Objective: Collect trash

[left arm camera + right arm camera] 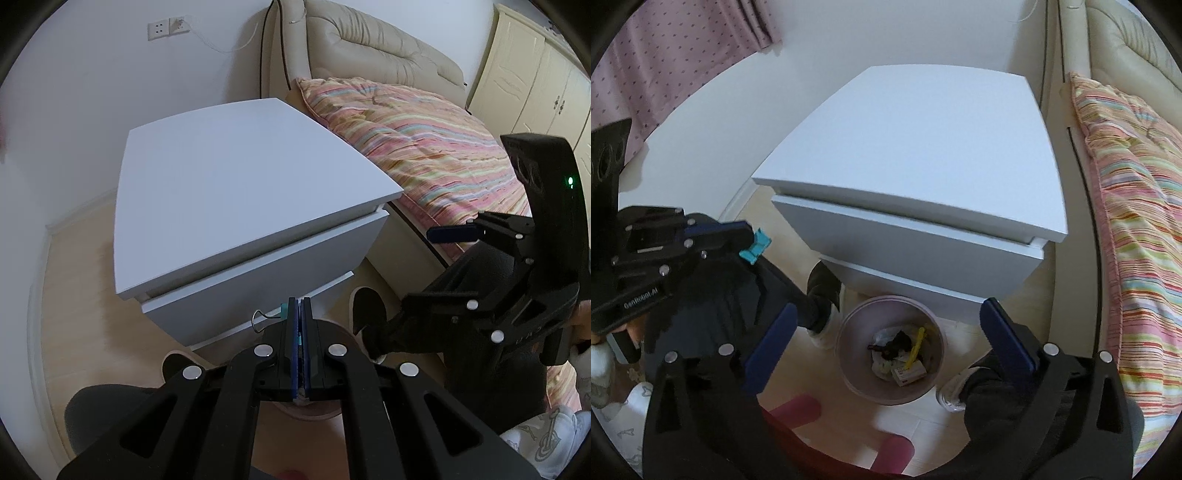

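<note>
Now, left gripper (300, 314): jaws are pressed together on a teal binder clip (756, 246). Its wire loop is seen sticking out to the left in the left wrist view.
Right gripper (886, 332): jaws are held wide apart, w/ nothing between them.
Bin (849, 380): it is set on the floor, just in front of the white nightstand (923, 147), betw. the person's two feet. It is seen right below the right gripper's open jaws.
Stuff in bin: a yellow strip, a small box, some white scraps & dark bits are seen. No more can be told.
Tabletop: no trash is seen on top of the nightstand in either view.
Bed (424, 147): a striped quilt is laid on it, next to the nightstand.
How clip will handle: it is judged to be small, light & hard. Its steel sides may be slippery, so a flat grip across the teal body is best, not on the thin wire loop, which could swing.
Step in hand: clip looks ready to be carried over the bin & let go.
Care needed: clip should be dropped from low over the middle, or it may bounce off the rim.
</note>
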A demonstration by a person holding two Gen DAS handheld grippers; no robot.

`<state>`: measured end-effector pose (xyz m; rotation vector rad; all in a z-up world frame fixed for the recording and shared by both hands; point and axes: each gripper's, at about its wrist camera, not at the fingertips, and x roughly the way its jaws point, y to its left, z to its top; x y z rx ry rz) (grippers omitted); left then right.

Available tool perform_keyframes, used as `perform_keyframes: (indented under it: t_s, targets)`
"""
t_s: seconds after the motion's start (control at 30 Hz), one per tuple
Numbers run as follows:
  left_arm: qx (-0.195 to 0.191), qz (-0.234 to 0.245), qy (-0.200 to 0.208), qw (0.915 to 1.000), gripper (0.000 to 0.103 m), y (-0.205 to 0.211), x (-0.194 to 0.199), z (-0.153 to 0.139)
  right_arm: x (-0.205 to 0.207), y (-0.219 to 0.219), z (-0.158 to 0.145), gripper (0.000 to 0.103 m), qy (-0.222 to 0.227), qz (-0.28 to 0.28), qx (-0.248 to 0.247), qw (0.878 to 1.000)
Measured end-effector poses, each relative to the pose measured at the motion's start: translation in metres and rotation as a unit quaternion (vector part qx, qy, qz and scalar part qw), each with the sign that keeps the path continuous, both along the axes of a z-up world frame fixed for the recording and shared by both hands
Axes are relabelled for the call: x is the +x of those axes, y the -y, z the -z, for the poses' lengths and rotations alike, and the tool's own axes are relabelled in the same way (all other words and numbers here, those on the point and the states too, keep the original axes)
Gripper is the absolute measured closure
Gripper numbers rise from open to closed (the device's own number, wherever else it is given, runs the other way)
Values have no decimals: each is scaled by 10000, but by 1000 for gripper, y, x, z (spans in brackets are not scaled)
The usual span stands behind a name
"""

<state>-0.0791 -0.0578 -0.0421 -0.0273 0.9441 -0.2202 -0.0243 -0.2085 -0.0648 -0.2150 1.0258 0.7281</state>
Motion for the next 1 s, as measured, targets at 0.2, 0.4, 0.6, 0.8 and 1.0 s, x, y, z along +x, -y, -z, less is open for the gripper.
perform_keyframes:
  t_s: [0.2,0.4,0.6,0.8,1.0]
  targets:
    - [-5,147,-34,9999,101,8,2,3,4,9,-6,3,181,199,-63,9996]
    - [-11,271,-69,9996,101,17,5,5,10,22,-13,3,265,373,18,9990]
    - [-37,395,-121,9991,100,24,9,5,16,33,-24,3,362,522,160,9979]
    - [-95,314,-306,9990,73,21,15,13,21,40,-26,3,372,607,202,9973]
    - [-277,114,-204,9993,10,11,16,14,21,37,-22,3,311,606,214,9974]
